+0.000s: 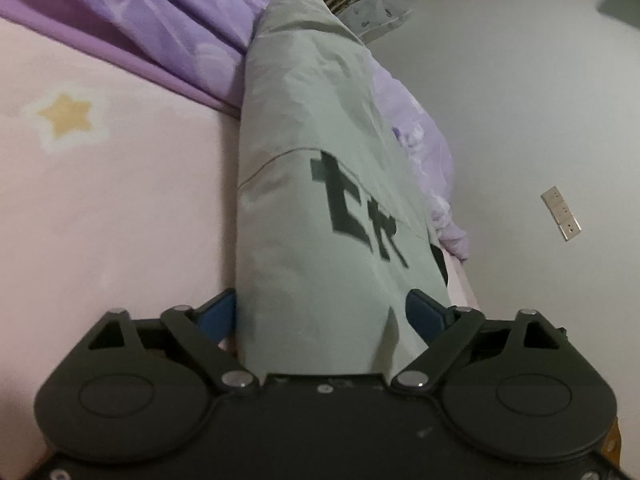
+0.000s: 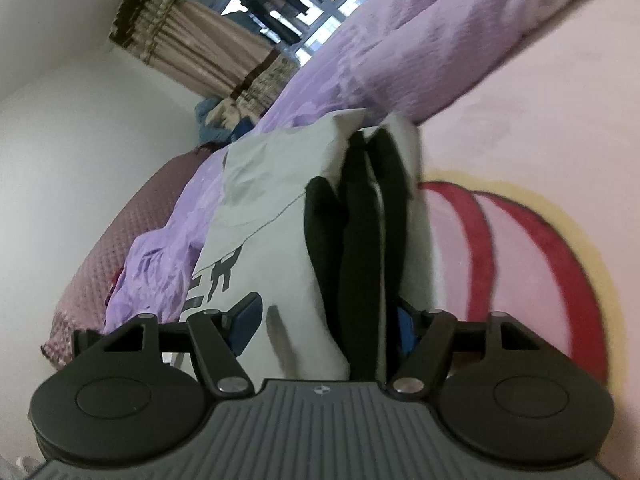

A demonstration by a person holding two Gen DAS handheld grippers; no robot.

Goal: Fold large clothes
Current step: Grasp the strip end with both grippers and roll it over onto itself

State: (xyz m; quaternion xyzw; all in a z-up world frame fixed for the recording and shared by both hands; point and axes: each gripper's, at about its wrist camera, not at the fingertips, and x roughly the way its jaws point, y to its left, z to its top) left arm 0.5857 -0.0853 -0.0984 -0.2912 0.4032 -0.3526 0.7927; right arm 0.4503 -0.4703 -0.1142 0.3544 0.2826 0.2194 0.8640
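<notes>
A grey-green garment [image 1: 312,184] with black block letters is folded into a thick bundle on the pink bed. In the left wrist view my left gripper [image 1: 326,314] has its blue-padded fingers on either side of one end of the bundle, pressing on it. In the right wrist view the same garment [image 2: 272,208] shows its black lining [image 2: 356,232] between the layers. My right gripper [image 2: 326,320] has its blue pads around the other end, closed on the thick fabric.
A pink bedsheet [image 1: 100,208] with a yellow star [image 1: 66,118] and a red-and-yellow print [image 2: 520,248] lies under the garment. A crumpled purple quilt [image 1: 168,20] lies behind it. A white wall with sockets [image 1: 560,214], curtains [image 2: 224,56] and a window [image 2: 304,4] stand beyond.
</notes>
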